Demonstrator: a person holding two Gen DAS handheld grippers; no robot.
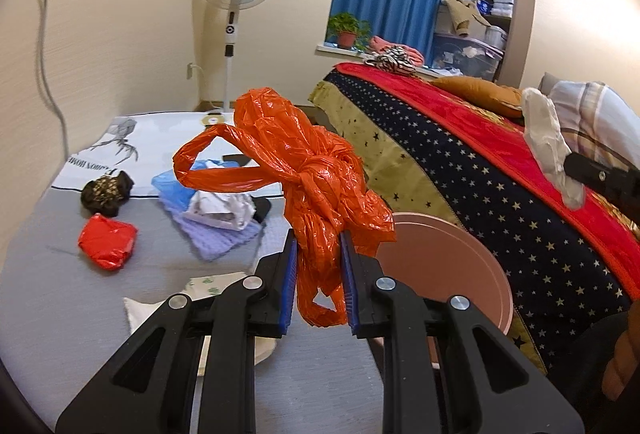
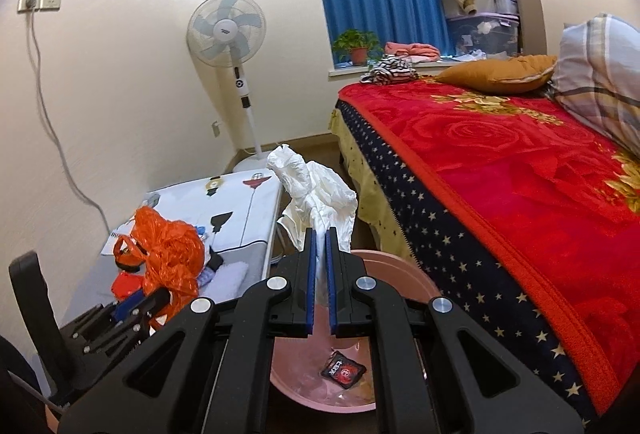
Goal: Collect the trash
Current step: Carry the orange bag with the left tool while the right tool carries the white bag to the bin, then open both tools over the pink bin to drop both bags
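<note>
My left gripper (image 1: 319, 246) is shut on a knotted orange plastic bag (image 1: 304, 170), held in the air beside the table and over the near rim of a pink basin (image 1: 452, 258). My right gripper (image 2: 320, 238) is shut on a crumpled white plastic bag (image 2: 316, 190), held above the pink basin (image 2: 404, 282), which stands on the floor between table and bed. A small black and red packet (image 2: 343, 374) lies inside the basin. In the right wrist view the orange bag (image 2: 172, 254) and the left gripper (image 2: 132, 306) show at the lower left. The white bag (image 1: 548, 138) shows at the right of the left wrist view.
On the grey table (image 1: 60, 294) lie a red wrapper (image 1: 107, 240), a dark crumpled wad (image 1: 105, 192), white crumpled paper (image 1: 224, 210) on lilac cloth and a blue piece. A bed with a red blanket (image 2: 500, 170) fills the right. A standing fan (image 2: 228, 30) is at the back.
</note>
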